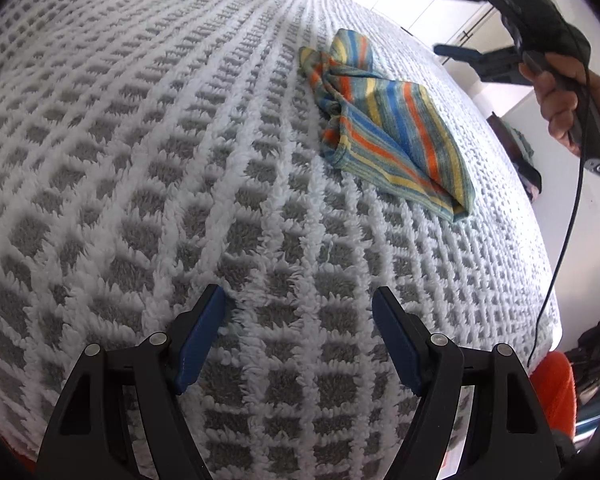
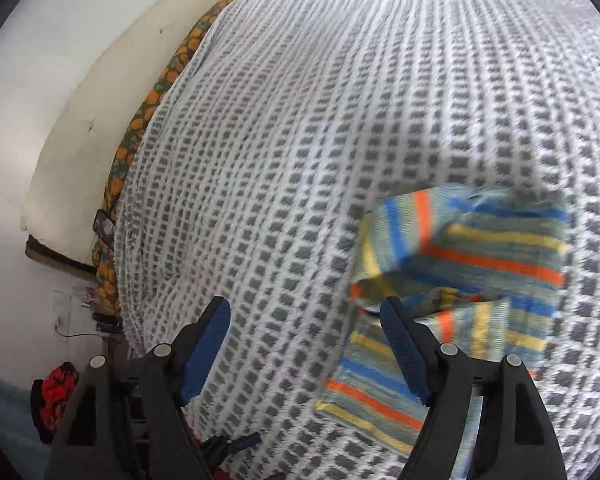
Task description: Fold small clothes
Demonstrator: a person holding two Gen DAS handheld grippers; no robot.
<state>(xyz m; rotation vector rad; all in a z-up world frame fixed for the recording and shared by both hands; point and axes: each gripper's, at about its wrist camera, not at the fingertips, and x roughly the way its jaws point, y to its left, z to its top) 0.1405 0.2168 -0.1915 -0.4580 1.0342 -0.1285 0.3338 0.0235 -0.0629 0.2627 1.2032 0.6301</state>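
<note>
A small striped garment [image 1: 384,128] in blue, orange, yellow and green lies crumpled and partly folded on a grey-and-white checked bedspread [image 1: 180,160]. My left gripper [image 1: 300,296] is open and empty, low over the bedspread, well short of the garment. My right gripper [image 1: 436,20] is open, held by a hand in the air beyond the garment. In the right wrist view the garment [image 2: 460,264] lies just below and right of the open right gripper [image 2: 306,306], blurred.
The bedspread [image 2: 300,120] covers a bed. A cream pillow [image 2: 100,100] and an orange patterned sheet [image 2: 140,120] lie along its far edge by a white wall. A red-and-black bundle [image 2: 56,396] sits beside the bed. A black cable [image 1: 572,200] hangs from the right gripper.
</note>
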